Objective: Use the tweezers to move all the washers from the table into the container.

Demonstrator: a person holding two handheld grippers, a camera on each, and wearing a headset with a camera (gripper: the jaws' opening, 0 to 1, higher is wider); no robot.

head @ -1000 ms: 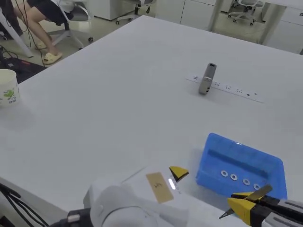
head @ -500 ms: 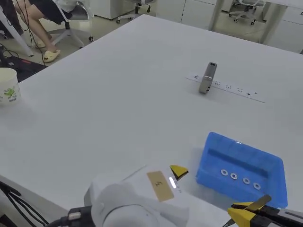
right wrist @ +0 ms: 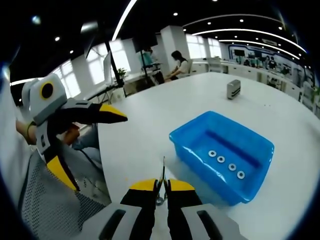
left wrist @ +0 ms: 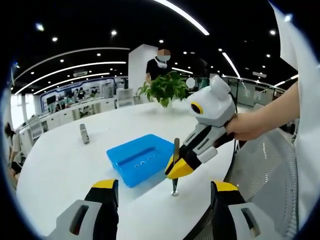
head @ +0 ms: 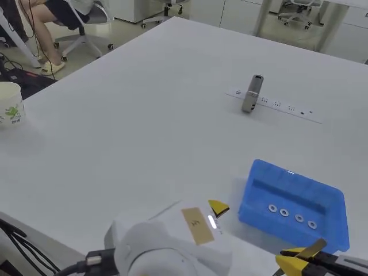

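Near edge of the table (head: 144,115), on the person's side of the blue container (head: 305,187):
- Left gripper (left wrist: 165,195): jaws spread wide, nothing between them. In the head view its white body sits at the table edge, left of the container and nearer than it, with one yellow tip pointing toward the container's near left corner.
- Right gripper (right wrist: 161,186): jaws pressed narrow on the tweezers (right wrist: 163,172), which stick out forward as a thin metal strip. In the left gripper view the tweezers stand roughly upright just in front of the container, lower end at or close to the table top. Touching or not: cannot tell. Whether anything is pinched in the tweezer tips: cannot tell.

Container: open-topped, shallow, resting flat on the table. Four washers (head: 284,213) lie on its floor in a short, slightly slanted row, close together and apart from the walls.

Beyond the container:
- Small silver device (head: 252,95) lying on the table, well apart from the container.
- Row of flush sockets (head: 287,108), running from beside the device off to its right.

Far left of the container, near the table's left edge: paper cup (head: 8,112), upright.

Past the table, further left of the container: a seated person (head: 46,14) on an office chair.
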